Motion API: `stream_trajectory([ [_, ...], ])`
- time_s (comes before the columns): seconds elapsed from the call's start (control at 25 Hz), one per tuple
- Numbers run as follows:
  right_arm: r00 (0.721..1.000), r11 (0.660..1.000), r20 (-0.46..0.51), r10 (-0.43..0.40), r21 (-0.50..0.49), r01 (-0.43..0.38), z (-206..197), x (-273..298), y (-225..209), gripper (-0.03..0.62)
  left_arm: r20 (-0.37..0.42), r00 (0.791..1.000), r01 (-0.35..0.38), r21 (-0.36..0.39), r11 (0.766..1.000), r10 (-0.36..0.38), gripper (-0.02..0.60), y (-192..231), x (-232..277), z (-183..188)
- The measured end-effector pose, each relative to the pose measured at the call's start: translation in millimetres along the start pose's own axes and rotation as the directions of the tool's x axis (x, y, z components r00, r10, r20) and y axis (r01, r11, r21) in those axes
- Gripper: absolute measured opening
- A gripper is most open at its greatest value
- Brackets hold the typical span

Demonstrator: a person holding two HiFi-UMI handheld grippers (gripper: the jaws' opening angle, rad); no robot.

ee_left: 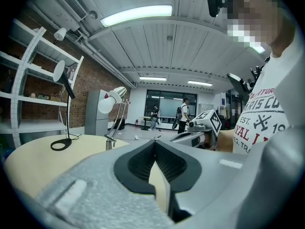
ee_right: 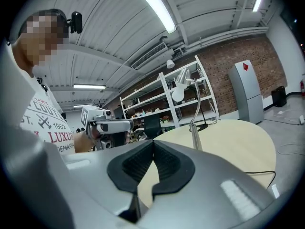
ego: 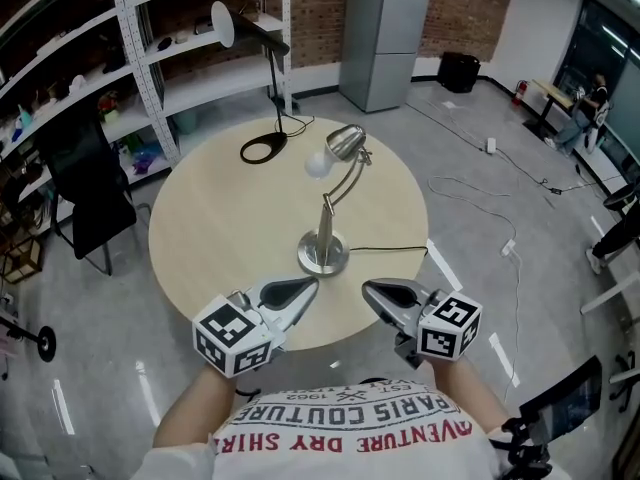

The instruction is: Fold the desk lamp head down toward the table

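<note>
At the near rim of the round table (ego: 196,230), both my tools sit side by side, tips aimed across the top.

Left gripper (ego: 306,288): fingers pressed together, nothing between them. Its own view agrees: the ribbed pads (ee_left: 167,162) meet at the tip, with bare tabletop behind. Right gripper (ego: 374,291): same, closed and empty, pads (ee_right: 138,164) touching. Neither one is on anything.

Just past the tips, roughly centred between them, is the silver desk lamp (ego: 325,218). Its round base (ego: 323,255) is flat on the table and the stem is upright. The curved neck carries the head (ego: 347,142) high, with the bulb (ego: 318,164) facing left and slightly down. The head is well clear of the tabletop, so the fold hasn't started. I read this as the approach step.

A cable (ego: 392,250) leaves the base to the right, toward the table edge.

Further out, a black lamp (ego: 275,68) stands with its ring base (ego: 263,149) at the far rim. I'm taking the silver one as the target since it's right in front of me. Beyond that are the shelving (ego: 150,63) and a grey cabinet (ego: 385,28).

Next move, my call:
- Both sets of fingers need to open first; shut, they can't take hold of anything.
- One gripper goes low on the stem or base to pin it, since that base looks light enough to tip.
- The other goes up to the neck or head, closes, and brings it down toward the table.
- I can't tell from here where the joint sits, so find it before loading it.
- Keep the right side off the cable.
</note>
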State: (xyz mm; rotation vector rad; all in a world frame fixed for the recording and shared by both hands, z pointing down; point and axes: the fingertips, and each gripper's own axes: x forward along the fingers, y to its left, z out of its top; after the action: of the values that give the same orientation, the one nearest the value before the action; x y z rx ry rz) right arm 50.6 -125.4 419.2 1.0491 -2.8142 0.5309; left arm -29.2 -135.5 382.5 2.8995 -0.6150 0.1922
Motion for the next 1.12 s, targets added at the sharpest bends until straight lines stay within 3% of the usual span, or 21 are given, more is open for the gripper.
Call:
stream_trajectory([
  [0.36, 1.000, 1.000, 0.006, 0.008, 0.004, -0.008, 3.2, 4.2, -18.6, 0.006, -0.018, 1.000, -0.024, 0.005, 1.000, 0.024, 0.014, 18.9, 14.9, -0.4],
  [0.4, 1.000, 1.000, 0.011, 0.010, 0.006, -0.010, 3.9, 4.8, -22.7, 0.006, -0.023, 0.999, -0.024, 0.004, 1.000, 0.024, 0.087, 22.5, 17.8, -0.3],
  [0.6, 1.000, 0.999, 0.020, 0.020, 0.030, -0.021, 3.7, 10.8, -37.1, 0.006, -0.051, 0.998, -0.025, 0.042, 0.999, 0.027, 0.147, 42.9, 25.7, 15.2],
  [0.8, 1.000, 0.998, -0.005, 0.030, 0.058, -0.029, 4.4, 24.2, -62.6, 0.009, -0.058, 0.994, -0.083, 0.087, 0.993, 0.089, 0.217, 81.5, 42.9, 52.6],
  [1.0, 0.999, 0.997, -0.009, 0.040, 0.065, -0.040, 7.6, 33.8, -77.2, 0.012, -0.028, 0.994, -0.103, 0.136, 0.985, 0.108, 0.341, 106.1, 60.5, 88.5],
  [1.12, 0.999, 0.997, -0.009, 0.045, 0.064, -0.045, 9.7, 37.3, -73.1, 0.011, -0.022, 0.994, -0.099, 0.174, 0.980, 0.104, 0.356, 110.0, 63.2, 107.9],
])
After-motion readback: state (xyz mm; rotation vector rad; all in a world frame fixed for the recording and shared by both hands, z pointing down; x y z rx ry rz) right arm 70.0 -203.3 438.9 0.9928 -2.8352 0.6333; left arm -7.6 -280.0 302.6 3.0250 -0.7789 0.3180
